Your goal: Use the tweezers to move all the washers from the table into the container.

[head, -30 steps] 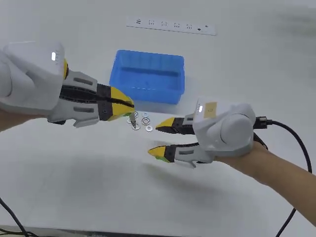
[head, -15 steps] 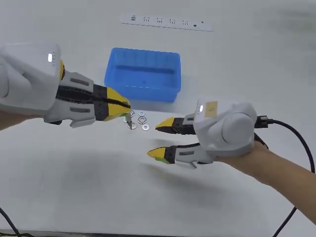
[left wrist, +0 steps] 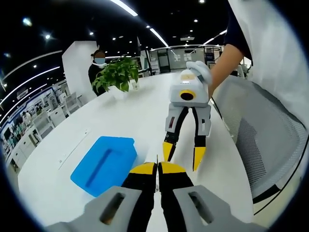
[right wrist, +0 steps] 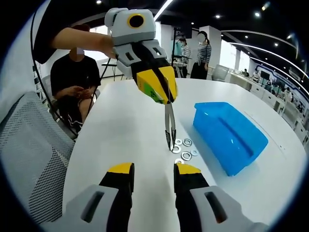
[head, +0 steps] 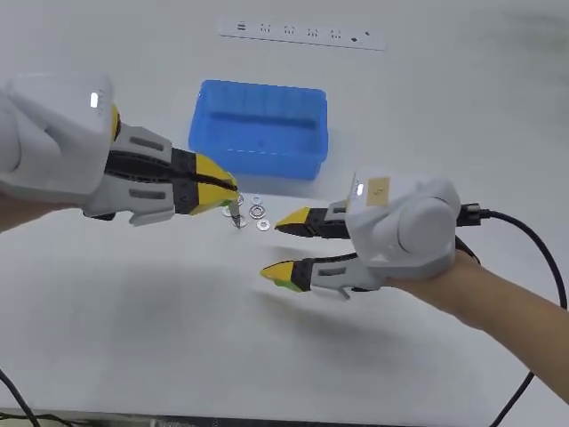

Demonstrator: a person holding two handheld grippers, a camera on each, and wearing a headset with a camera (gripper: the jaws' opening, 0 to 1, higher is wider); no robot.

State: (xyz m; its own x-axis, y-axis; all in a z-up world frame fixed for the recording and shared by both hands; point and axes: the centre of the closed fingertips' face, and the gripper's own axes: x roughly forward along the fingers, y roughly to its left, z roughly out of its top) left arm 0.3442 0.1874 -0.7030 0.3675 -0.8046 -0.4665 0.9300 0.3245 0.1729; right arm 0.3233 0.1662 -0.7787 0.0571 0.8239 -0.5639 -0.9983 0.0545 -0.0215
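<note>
Left gripper, coming in from nine o'clock in the head view, has its yellow-tipped jaws pressed together on the tweezers, which point down to the white table. The washers lie in a small cluster just beside the tweezer tips, toward three o'clock. The blue container sits near the cluster at its twelve o'clock. The right gripper reaches in from four o'clock with its jaws apart and nothing between them, close to the washers but not touching. A power strip lies at twelve o'clock, and a black cable trails off at three.

From the left gripper view, the left gripper shows closed jaws at six o'clock. The right gripper faces it near centre, jaws spread. The container lies at eight o'clock, a potted plant at eleven.

From the right gripper view, the right gripper rises at six o'clock, jaws apart and empty. The left gripper hangs at twelve o'clock, clamped on the tweezers, whose tips meet the table at the edge of the washers; whether they touch one I cannot tell. The container is at three o'clock, a seated person at ten.
</note>
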